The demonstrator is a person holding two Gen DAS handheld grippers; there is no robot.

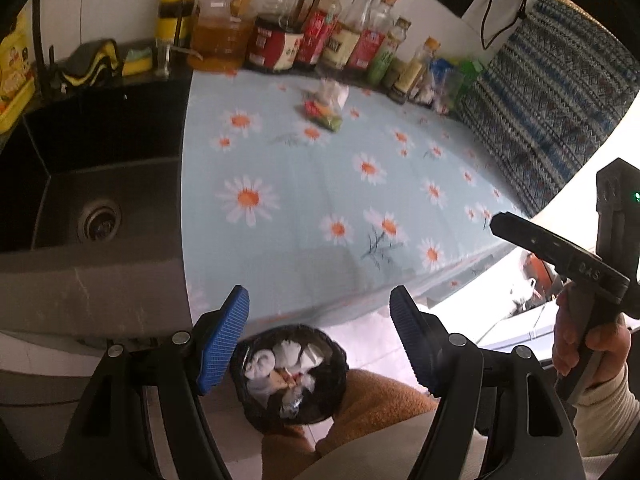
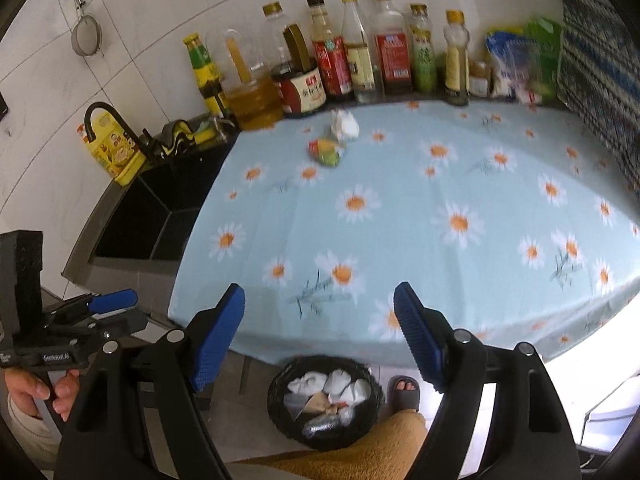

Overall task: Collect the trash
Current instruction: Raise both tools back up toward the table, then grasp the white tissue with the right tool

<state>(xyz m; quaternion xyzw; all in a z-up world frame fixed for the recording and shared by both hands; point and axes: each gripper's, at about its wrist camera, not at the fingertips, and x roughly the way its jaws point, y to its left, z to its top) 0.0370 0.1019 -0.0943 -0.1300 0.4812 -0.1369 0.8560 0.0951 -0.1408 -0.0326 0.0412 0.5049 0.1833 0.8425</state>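
A crumpled white tissue (image 1: 333, 93) (image 2: 345, 124) and a colourful plastic wrapper (image 1: 322, 114) (image 2: 326, 151) lie at the back of the daisy-print counter cloth (image 1: 320, 184) (image 2: 400, 208). A black-lined trash bin (image 1: 290, 376) (image 2: 325, 400) holding white tissues and scraps stands on the floor below the counter's front edge. My left gripper (image 1: 320, 320) is open and empty, held above the bin. My right gripper (image 2: 320, 320) is open and empty, also above the bin at the counter's front edge. Each gripper shows in the other's view, at the right edge of the left wrist view (image 1: 560, 248) and the left edge of the right wrist view (image 2: 108, 304).
A black sink (image 1: 92, 184) (image 2: 160, 216) lies left of the cloth. Several sauce and oil bottles (image 1: 320, 36) (image 2: 360, 52) line the back wall. A patterned cloth (image 1: 552, 112) hangs at the right. The person's leg (image 2: 360, 452) and slippered foot (image 2: 404, 392) are beside the bin.
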